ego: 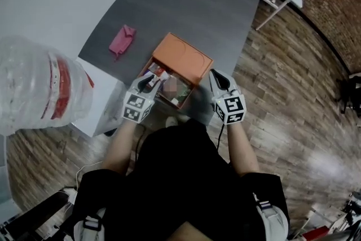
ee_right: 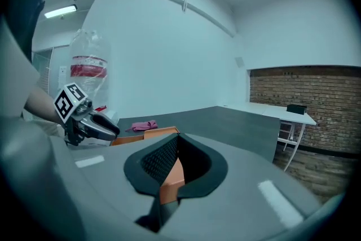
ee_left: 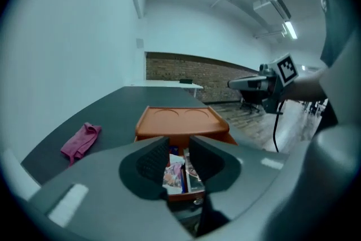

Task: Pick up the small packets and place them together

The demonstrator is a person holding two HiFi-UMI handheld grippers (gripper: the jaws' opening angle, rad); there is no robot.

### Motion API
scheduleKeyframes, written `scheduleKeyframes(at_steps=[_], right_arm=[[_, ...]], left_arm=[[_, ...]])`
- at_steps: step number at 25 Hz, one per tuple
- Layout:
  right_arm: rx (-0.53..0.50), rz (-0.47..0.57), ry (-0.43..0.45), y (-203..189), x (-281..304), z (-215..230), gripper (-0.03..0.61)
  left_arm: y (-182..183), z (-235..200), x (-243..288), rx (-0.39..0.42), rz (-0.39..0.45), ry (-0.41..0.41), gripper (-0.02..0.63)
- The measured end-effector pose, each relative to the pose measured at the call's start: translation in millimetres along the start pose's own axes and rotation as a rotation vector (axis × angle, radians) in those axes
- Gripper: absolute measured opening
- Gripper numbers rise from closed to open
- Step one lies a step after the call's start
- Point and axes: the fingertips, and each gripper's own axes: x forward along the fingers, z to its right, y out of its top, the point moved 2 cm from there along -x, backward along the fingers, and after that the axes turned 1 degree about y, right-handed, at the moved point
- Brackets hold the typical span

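Head view: packets [ego: 179,99] are seen standing in the open box [ego: 183,56], nearest the left gripper [ego: 151,80]; the right gripper [ego: 216,77] is held alongside.
Left gripper view: jaws parted, nothing grasped, packets framed just ahead and below.
Right gripper view: jaws parted, empty.

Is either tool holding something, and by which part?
Seemingly nothing: left tool gapes over the packets, right tool is open beside the orange box.

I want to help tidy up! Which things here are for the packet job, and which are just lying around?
For the job: small packets, orange box holding them, left gripper, right gripper.
Lying about: pink cloth, big plastic bottle.
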Motion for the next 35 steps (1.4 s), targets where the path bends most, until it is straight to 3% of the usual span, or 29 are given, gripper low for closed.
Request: scheduleKeyframes(at_steps=[4,8,14,21,30,35], right_arm=[[0.031,0.005,0.012,-1.1,-14.5,-10.8,0.002],[0.09,0.007,0.028,-8.2,-22.0,-19.6,0.003],[0.14,0.015,0.057,-13.3,-20.6,-29.7,0.003],[0.172,0.015,0.061,-13.3,-16.7,-27.4,0.002],[0.181,-0.001,0.057,-16.4,-12.9,-21.2,0.002],[0.168,-0.009,0.087,-12.7,-6.9,-27.7,0.002]], left_arm=[[-15.5,4.5,23.6,0.144,-0.181,-0.064,0.121],[-45.5,5.1,43.7,0.219,-0.378,-0.132,0.152],[-62.0,4.4,51.3,0.368,-0.535,-0.127,0.144],[-69.4,3.1,52.4,0.431,-0.595,-0.118,0.144],[-72.6,2.1,54.1,0.517,-0.615,-0.095,0.043],[-64.2,2.6,48.5,0.493,-0.579,-0.093,0.032]])
